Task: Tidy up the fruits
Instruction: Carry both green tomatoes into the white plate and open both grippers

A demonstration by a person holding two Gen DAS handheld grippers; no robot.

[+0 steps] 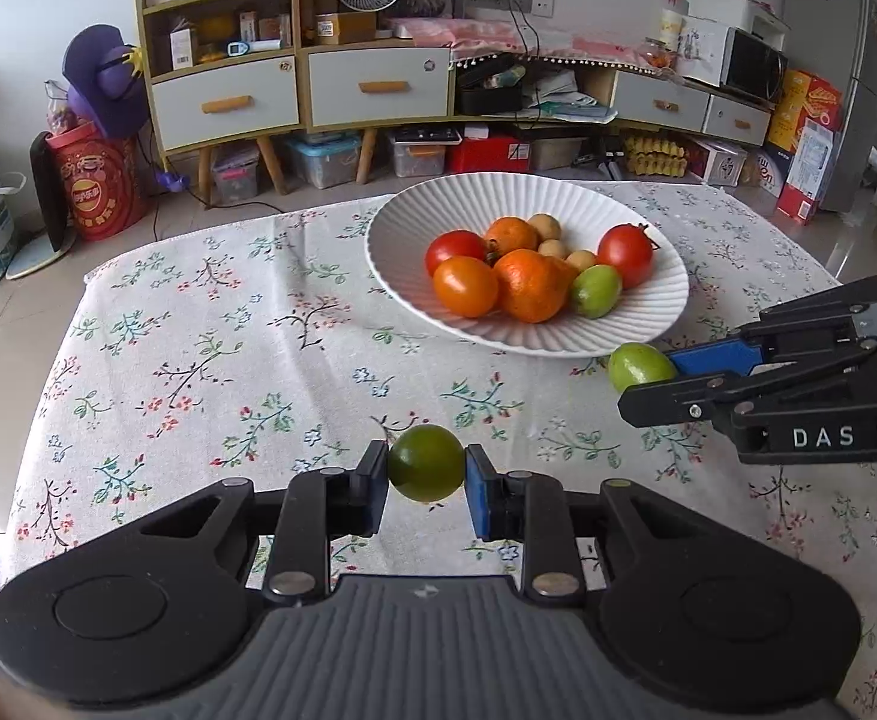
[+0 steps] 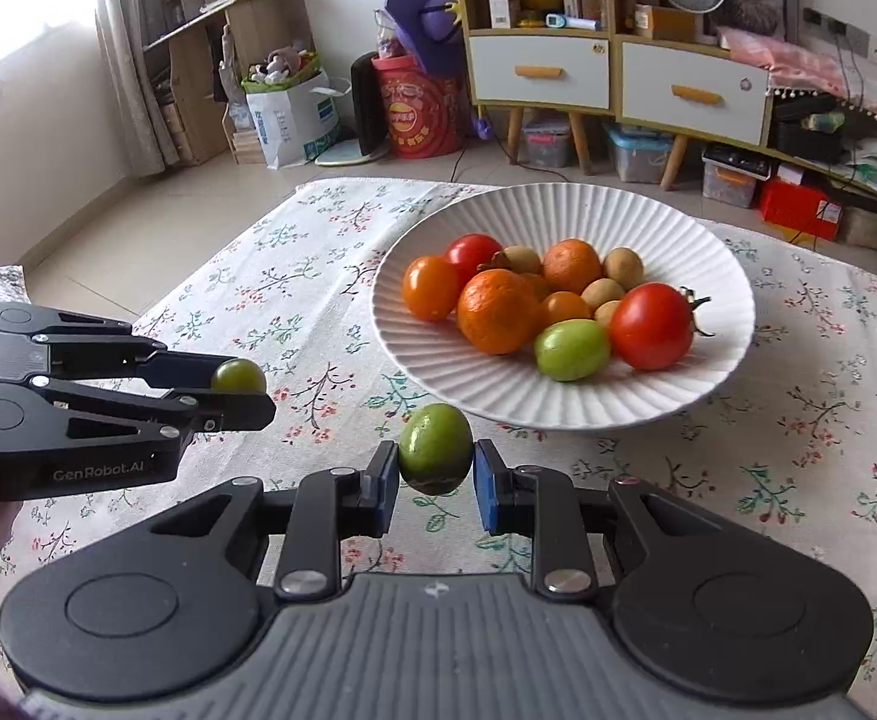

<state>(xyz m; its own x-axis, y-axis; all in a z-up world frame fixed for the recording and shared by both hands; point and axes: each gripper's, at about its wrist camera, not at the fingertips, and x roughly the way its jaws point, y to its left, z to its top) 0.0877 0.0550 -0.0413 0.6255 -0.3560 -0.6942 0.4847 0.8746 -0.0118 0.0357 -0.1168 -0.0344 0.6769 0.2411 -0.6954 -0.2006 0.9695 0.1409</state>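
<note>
My left gripper is shut on a dark green fruit above the flowered tablecloth; it also shows in the right wrist view. My right gripper is shut on a lighter green fruit, just in front of the plate; the same fruit shows in the left wrist view. The white ribbed plate holds red and orange tomatoes, oranges, small brown fruits and one green fruit.
The flowered tablecloth covers the table, whose far and left edges drop to a tiled floor. Shelves, drawers, storage boxes and a red drum stand beyond the table.
</note>
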